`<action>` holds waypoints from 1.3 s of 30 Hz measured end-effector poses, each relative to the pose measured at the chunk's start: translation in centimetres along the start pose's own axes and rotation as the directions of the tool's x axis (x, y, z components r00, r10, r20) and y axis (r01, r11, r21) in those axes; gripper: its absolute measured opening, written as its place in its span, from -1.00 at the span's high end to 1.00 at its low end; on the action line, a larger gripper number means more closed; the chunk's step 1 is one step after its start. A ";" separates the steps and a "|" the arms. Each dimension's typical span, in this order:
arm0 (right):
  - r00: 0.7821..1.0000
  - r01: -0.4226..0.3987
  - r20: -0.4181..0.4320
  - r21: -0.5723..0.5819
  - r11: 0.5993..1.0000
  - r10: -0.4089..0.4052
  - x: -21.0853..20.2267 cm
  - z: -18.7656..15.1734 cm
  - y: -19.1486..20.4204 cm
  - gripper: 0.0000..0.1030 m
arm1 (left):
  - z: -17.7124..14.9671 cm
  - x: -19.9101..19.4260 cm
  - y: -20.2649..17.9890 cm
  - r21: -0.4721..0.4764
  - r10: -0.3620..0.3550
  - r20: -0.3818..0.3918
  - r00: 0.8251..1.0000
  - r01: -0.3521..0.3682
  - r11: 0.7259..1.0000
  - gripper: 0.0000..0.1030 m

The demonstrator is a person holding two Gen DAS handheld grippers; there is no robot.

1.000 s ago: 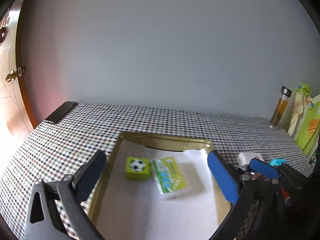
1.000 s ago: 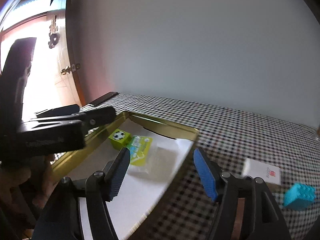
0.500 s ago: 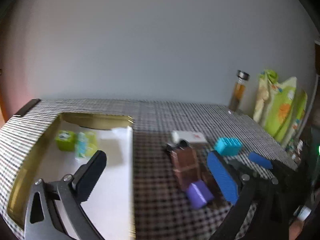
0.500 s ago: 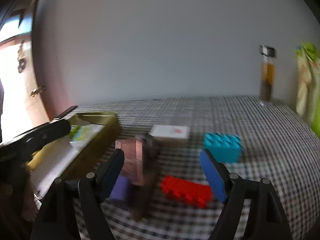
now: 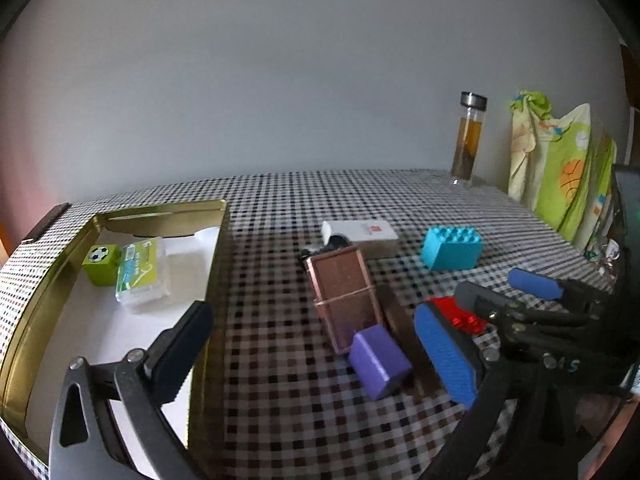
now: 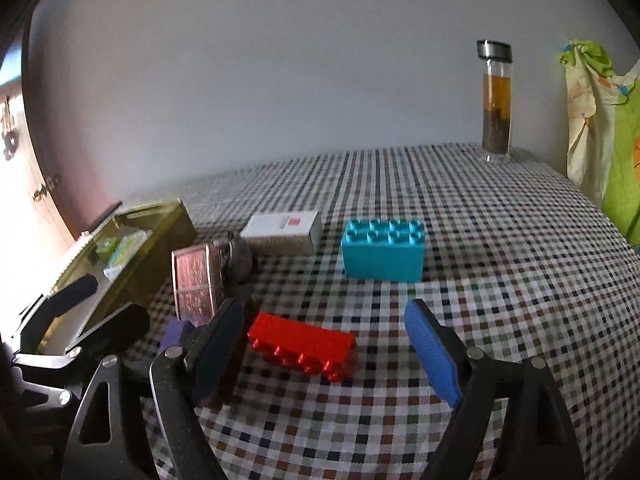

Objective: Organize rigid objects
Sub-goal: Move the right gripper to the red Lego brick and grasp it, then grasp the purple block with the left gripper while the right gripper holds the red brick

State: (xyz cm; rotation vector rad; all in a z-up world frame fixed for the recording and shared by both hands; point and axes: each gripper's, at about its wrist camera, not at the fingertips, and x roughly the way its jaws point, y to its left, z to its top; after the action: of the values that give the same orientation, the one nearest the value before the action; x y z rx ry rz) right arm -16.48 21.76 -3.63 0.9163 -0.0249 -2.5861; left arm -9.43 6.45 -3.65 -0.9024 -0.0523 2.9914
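Observation:
My left gripper (image 5: 316,356) is open and empty above the checked cloth, with a purple block (image 5: 378,362) and a copper-brown box (image 5: 344,296) lying between its fingers. My right gripper (image 6: 326,356) is open and empty, a red brick (image 6: 302,346) lying between its fingers. Beyond lie a teal brick (image 6: 382,250) and a white box (image 6: 282,230). The gold tray (image 5: 52,276) at the left holds a green football cube (image 5: 101,264) and a green packet (image 5: 141,274). In the right wrist view the tray (image 6: 160,240) is far left.
A glass bottle with amber liquid (image 6: 496,100) stands at the back by the wall. Green and yellow patterned bags (image 5: 560,168) lean at the right edge. A dark flat object (image 5: 46,222) lies at the table's back left corner. A door shows at far left.
Both grippers have swung right, away from the tray, toward the loose objects. The red brick now lies between my right fingers; the purple block between my left fingers. Both stay open.

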 end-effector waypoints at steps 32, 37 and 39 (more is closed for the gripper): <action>0.985 -0.045 -0.166 -0.005 0.999 0.043 2.0 -0.6 0.3 -0.26 | -0.3 0.5 2.5 -0.044 -0.039 -0.023 0.999 0.038 0.998 -0.99; 0.989 -0.034 -0.145 -0.004 0.999 0.033 1.7 -0.5 0.2 -0.26 | -0.4 0.2 1.0 -0.013 -0.049 -0.026 0.998 0.048 0.999 -0.99; 0.989 -0.037 -0.142 0.005 0.999 0.037 1.7 -0.5 0.0 -0.26 | -0.4 0.1 0.5 0.009 -0.045 -0.030 0.999 0.045 0.999 -0.98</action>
State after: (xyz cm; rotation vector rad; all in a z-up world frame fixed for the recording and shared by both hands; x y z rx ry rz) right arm -17.37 21.21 -5.02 1.0889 -0.0058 -2.4808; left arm -9.28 5.98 -4.10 -0.9312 -0.0569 2.9335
